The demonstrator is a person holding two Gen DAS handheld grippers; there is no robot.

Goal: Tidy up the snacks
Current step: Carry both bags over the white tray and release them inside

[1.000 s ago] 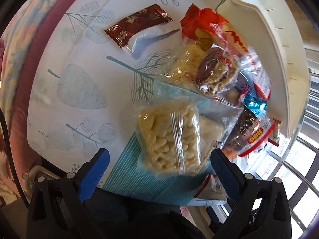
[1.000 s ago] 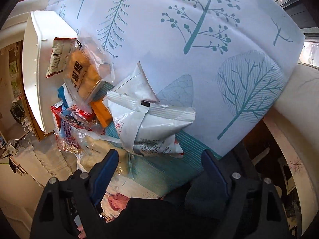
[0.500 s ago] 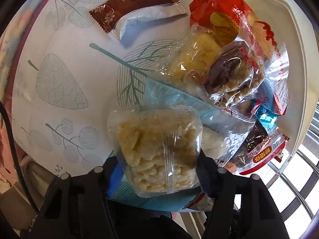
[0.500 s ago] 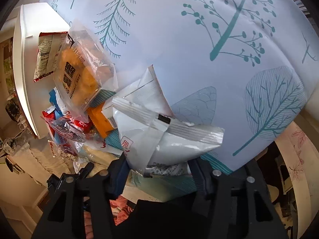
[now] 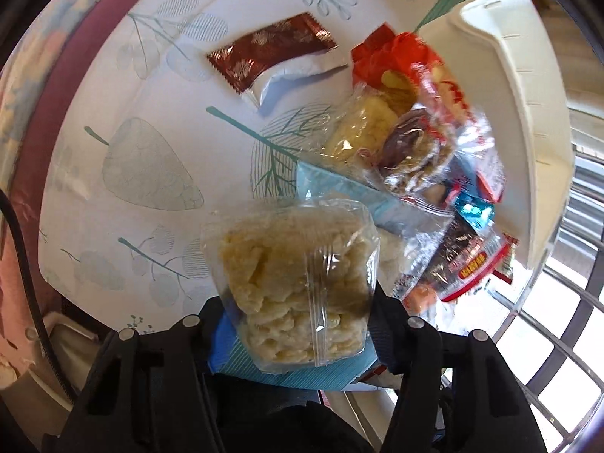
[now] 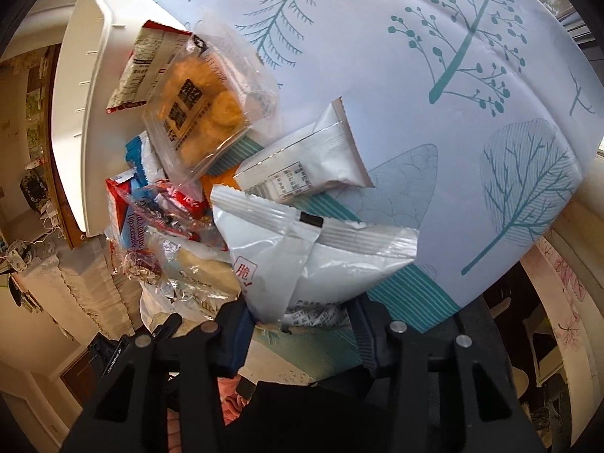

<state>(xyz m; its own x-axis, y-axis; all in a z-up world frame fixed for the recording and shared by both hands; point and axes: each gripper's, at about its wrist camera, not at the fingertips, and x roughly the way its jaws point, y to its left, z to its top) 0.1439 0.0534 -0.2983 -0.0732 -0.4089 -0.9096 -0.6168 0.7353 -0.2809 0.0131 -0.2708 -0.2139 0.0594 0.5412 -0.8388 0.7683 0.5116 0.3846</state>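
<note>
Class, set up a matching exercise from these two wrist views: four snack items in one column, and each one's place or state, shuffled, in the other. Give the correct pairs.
Column 1
1. clear bag of pale puffs
2. white foil packet
3. brown wrapper
4. clear bag of orange pieces

Column 2
A. lying alone on the tablecloth
B. held in the right hand-held gripper
C. leaning on the white tray
D. held in the left hand-held gripper

Pairs: 1-D, 2-B, 3-A, 4-C

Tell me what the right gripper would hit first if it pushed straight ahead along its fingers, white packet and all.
Most likely the flat silver packet, which lies just beyond the white packet that the right gripper holds. Past it there is only tablecloth. Depth is unclear, so the gripper might pass above it.
</note>
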